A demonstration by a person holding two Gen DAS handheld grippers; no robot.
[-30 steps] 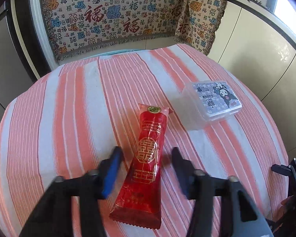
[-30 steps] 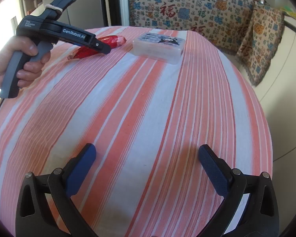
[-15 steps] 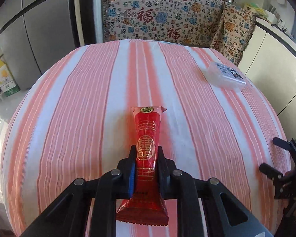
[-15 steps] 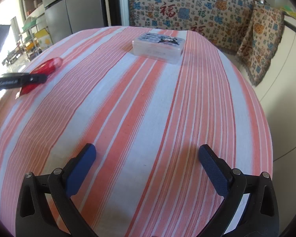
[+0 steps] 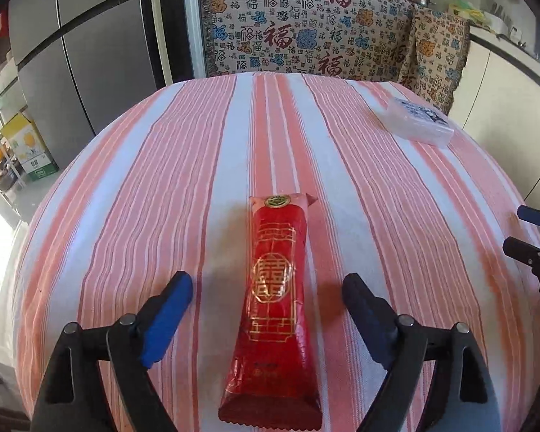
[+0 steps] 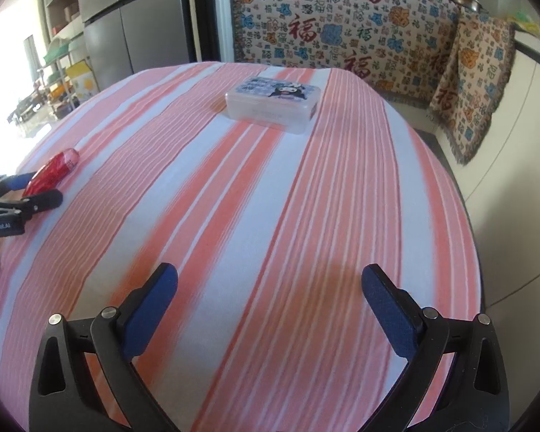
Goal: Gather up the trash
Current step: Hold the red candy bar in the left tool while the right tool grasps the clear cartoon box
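A long red snack wrapper [image 5: 274,309] with gold print lies flat on the striped tablecloth [image 5: 162,180]. My left gripper [image 5: 268,295] is open, its blue fingers standing either side of the wrapper without touching it. In the right wrist view the wrapper [image 6: 52,172] lies at the far left between the left gripper's fingers. My right gripper [image 6: 270,284] is open and empty above the cloth near the table's front edge; it also shows at the right edge of the left wrist view [image 5: 529,234].
A clear plastic box [image 6: 273,106] with a cartoon lid stands toward the table's far side, also in the left wrist view [image 5: 419,124]. A patterned cloth [image 5: 306,28] hangs behind the table. A grey fridge [image 5: 72,54] and a cardboard box [image 5: 28,147] stand at left.
My left gripper was shut on the wrapper half a second ago; now it is open and the wrapper lies free nearer the table's left side. The right gripper has shifted slightly.
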